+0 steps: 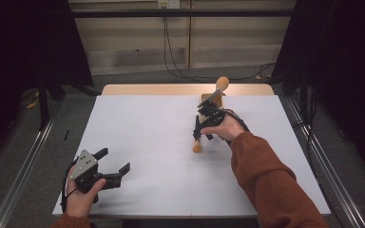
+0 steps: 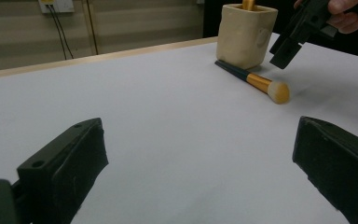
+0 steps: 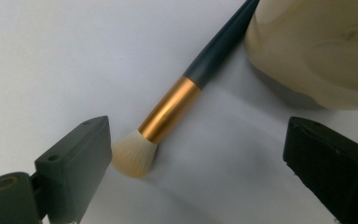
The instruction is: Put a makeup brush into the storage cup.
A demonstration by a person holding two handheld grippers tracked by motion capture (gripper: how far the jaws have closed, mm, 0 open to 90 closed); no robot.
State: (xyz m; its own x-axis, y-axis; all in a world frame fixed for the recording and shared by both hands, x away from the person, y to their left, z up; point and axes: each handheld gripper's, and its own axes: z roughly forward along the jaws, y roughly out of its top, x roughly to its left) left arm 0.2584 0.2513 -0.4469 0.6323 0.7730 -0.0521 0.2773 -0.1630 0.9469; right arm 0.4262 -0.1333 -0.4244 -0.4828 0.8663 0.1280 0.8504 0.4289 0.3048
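Observation:
A makeup brush (image 3: pixel 170 109) with a dark handle, gold ferrule and pale bristles lies flat on the white table (image 1: pixel 147 142). Its handle end rests against a cream cup (image 3: pixel 317 51). My right gripper (image 3: pixel 196 158) hovers just above it, open, with one jaw on each side of the bristle end and nothing gripped. From above, the bristles (image 1: pixel 197 147) stick out below the right gripper (image 1: pixel 202 130). A second brush (image 1: pixel 221 85) stands in the cup (image 1: pixel 212 100). My left gripper (image 1: pixel 115 159) rests open and empty at the table's front left.
In the left gripper view, the cup (image 2: pixel 245 35), the lying brush (image 2: pixel 254 83) and the right gripper (image 2: pixel 291 44) are far across bare white tabletop. A wooden strip (image 1: pixel 180 89) edges the table's far side. Cables hang on the wall behind.

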